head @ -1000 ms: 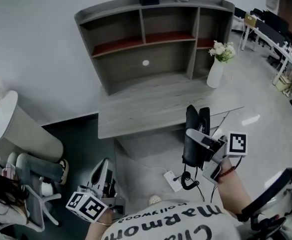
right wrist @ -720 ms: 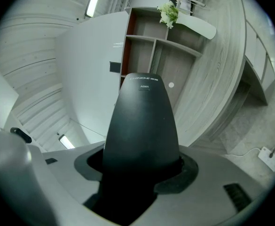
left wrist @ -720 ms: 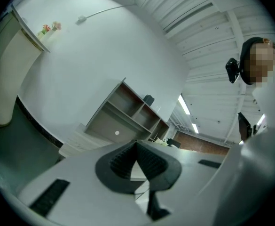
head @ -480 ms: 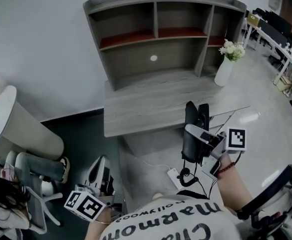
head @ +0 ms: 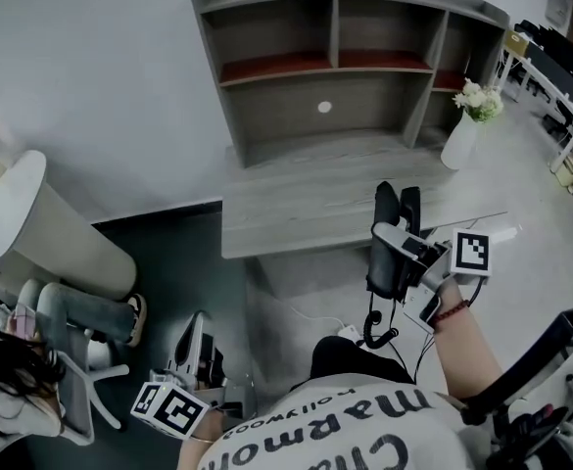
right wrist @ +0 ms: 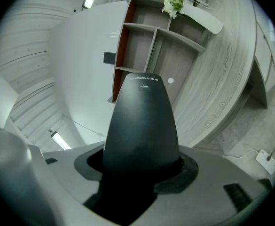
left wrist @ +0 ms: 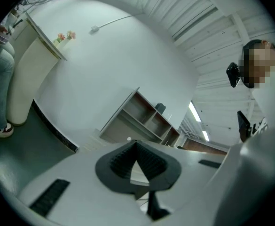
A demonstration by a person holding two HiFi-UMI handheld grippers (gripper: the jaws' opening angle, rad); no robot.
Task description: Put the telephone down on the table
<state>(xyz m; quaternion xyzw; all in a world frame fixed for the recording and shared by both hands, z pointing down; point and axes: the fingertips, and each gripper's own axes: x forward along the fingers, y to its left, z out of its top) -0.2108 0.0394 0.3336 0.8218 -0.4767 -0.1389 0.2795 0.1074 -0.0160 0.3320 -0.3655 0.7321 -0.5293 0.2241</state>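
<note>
Grey wood table [head: 301, 213], shelved hutch [head: 364, 91], flower vase [head: 459, 145] at right

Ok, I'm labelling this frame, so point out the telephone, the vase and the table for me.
telephone [right wrist: 142, 126]: right gripper view, middle of its black body.
vase [head: 459, 145]: head view, its white belly.
table [head: 296, 209]: head view, bare wooden top.
</note>
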